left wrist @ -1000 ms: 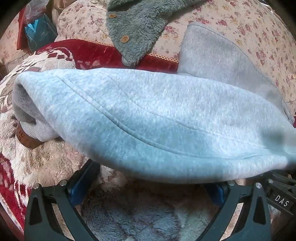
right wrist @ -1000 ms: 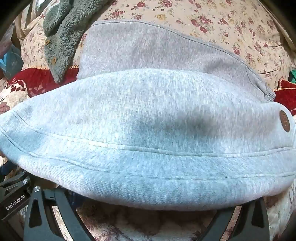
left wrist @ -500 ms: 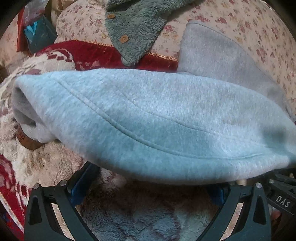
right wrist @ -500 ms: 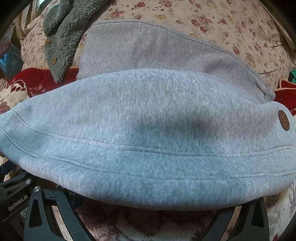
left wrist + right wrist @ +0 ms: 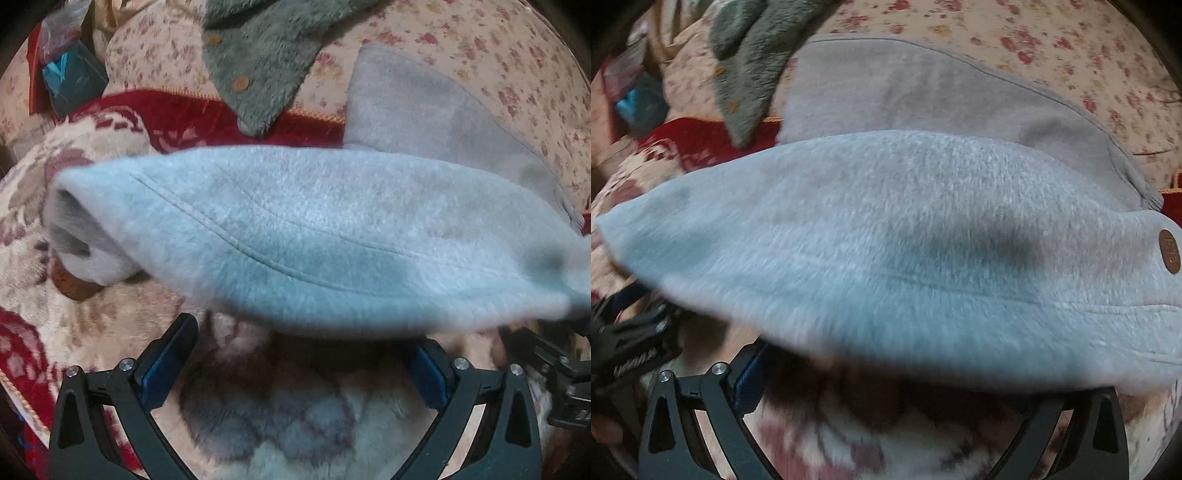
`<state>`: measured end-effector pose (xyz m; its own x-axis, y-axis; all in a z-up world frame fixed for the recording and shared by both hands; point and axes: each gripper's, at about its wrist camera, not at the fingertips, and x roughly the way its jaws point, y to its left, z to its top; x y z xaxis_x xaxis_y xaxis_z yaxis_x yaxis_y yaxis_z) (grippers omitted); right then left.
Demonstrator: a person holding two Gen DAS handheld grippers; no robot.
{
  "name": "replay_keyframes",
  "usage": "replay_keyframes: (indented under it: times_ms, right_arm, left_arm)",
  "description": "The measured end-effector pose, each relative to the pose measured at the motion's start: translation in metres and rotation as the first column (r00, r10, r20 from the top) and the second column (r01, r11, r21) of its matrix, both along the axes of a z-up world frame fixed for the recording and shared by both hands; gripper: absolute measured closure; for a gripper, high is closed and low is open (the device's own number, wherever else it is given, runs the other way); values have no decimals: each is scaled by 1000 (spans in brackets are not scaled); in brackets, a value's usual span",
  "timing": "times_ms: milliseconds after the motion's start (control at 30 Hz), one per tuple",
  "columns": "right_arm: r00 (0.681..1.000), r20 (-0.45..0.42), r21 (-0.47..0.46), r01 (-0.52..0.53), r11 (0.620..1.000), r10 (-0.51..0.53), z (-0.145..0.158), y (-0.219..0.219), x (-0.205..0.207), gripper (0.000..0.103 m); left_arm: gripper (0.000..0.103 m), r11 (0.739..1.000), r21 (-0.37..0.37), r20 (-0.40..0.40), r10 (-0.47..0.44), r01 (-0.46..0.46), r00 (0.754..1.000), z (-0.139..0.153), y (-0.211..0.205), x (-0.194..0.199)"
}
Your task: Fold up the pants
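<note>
The light grey fleece pants [image 5: 314,236] [image 5: 886,240] lie folded over on the bed, and a darker grey layer [image 5: 424,110] [image 5: 923,92] of them shows behind. A round brown patch [image 5: 1169,252] marks their right end. My left gripper [image 5: 303,350] is open, its blue pads [image 5: 166,362] wide apart just below the near fold. My right gripper [image 5: 897,387] is also open; its right fingertip is hidden under the fold's edge. Each gripper shows at the side of the other's view, the right gripper's body [image 5: 554,373] and the left gripper's body [image 5: 631,350].
A green fleece garment [image 5: 258,55] [image 5: 753,55] with buttons lies behind the pants. A floral bedspread [image 5: 480,48] covers the back, and a red-and-cream plush blanket [image 5: 166,122] lies under the pants. A teal packet [image 5: 70,81] sits at far left.
Both grippers have drawn back from the near fold, so the left gripper's fingertips now show. The fold has dropped away slightly and both views are blurred by motion.
</note>
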<state>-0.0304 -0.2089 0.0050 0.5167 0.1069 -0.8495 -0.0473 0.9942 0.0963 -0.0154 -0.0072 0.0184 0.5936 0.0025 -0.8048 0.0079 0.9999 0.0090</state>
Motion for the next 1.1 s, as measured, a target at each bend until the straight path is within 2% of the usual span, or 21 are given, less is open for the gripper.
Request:
replay_keyframes:
  times_ms: [67,200,233,367,500,600,833,1100]
  right_arm:
    - [1000,-3,35,-25,999,25,7,-4,-11,0]
    - [995,27,42,-100,994,99,22,-8,-32,1]
    - [993,35,53,-112,992,110,27,-10,-38,1]
    - [993,57,82,-109,991,105,37,-17,-47,1]
    - [989,93,92,-123,988,115,51,-17,-53,0]
    - [986,106,118,-138,983,126,58,-12,-55,0]
    - [981,119,105,-167,980,155,63,8,-59,0]
    - [983,109,94,-156,983,145,61,17,-54,0]
  left_arm:
    - [0,1000,24,15,11,-12,1000,9,-1,-8]
    - [0,999,-30,66,25,-23,998,30,0,-25]
    - [0,999,-40,34,36,-34,999,35,3,-25]
    - [0,995,-71,66,74,-69,995,51,8,-40]
    - [0,990,-80,111,123,-114,986,55,20,-49]
    - [0,984,-81,177,171,-159,969,53,35,-55]
    - [0,968,-78,175,248,-238,953,54,68,-55]
    - [0,964,-95,180,262,-248,948,55,83,-57]
